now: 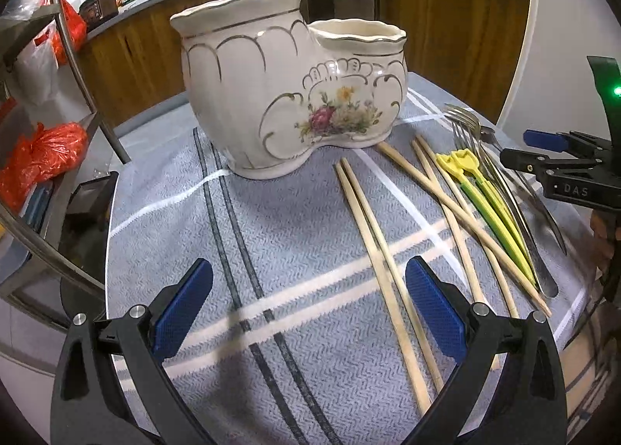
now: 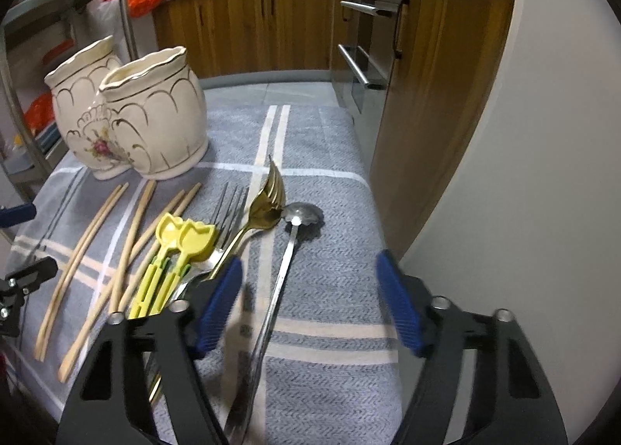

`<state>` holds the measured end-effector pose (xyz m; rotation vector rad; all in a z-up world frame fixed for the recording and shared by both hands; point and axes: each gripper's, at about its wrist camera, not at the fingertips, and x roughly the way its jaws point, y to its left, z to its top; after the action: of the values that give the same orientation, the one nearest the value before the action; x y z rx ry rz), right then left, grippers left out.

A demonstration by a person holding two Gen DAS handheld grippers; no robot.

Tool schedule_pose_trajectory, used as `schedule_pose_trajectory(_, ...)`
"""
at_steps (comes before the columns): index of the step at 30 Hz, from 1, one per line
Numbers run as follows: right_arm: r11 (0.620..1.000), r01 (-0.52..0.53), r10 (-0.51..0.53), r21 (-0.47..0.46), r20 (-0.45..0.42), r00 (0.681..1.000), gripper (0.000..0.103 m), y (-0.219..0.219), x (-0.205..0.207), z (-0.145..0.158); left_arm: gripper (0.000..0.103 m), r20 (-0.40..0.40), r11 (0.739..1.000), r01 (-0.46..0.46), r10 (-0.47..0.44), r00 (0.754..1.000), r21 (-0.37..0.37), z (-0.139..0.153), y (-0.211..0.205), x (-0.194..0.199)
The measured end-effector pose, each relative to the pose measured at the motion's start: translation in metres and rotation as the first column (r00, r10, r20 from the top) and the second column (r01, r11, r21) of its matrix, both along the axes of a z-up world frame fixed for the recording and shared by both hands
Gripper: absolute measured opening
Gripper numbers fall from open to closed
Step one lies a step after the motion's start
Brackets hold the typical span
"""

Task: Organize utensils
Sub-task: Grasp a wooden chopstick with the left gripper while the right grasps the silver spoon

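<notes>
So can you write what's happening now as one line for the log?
left tongs: open, empty | right tongs: open around silver spoon handle | holder: looks empty | chopsticks: on cloth

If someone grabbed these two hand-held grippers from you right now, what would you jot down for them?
Left gripper: open, empty, over the cloth beside a wooden chopstick pair.
Right gripper: open, the silver spoon handle between its fingers, not gripped.
Ceramic holder: at the back of the cloth; nothing shows above its rims.
On the cloth: the chopsticks, yellow plastic utensils, silver forks, gold spoon.
Done: nothing.
Left: everything into the holder.
</notes>
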<state>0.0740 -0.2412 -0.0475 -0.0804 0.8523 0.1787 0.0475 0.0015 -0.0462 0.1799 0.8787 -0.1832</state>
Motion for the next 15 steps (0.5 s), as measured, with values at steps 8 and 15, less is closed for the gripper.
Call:
schedule_pose_trajectory(8,0.999,-0.034,0.035,0.019,-0.032,0.999,0.039,0.005,0.008,-0.004,0.097,-0.035,0.999,0.004,-0.003,0.999,0.05,-0.008,-0.002,-0.003)
schedule_pose_trajectory(15,0.998,-0.054,0.055,0.038,-0.045,0.997,0.028,0.009,0.02,-0.003,0.084,-0.054,1.0,0.014,-0.012,0.998,0.026,-0.011,-0.003,0.005)
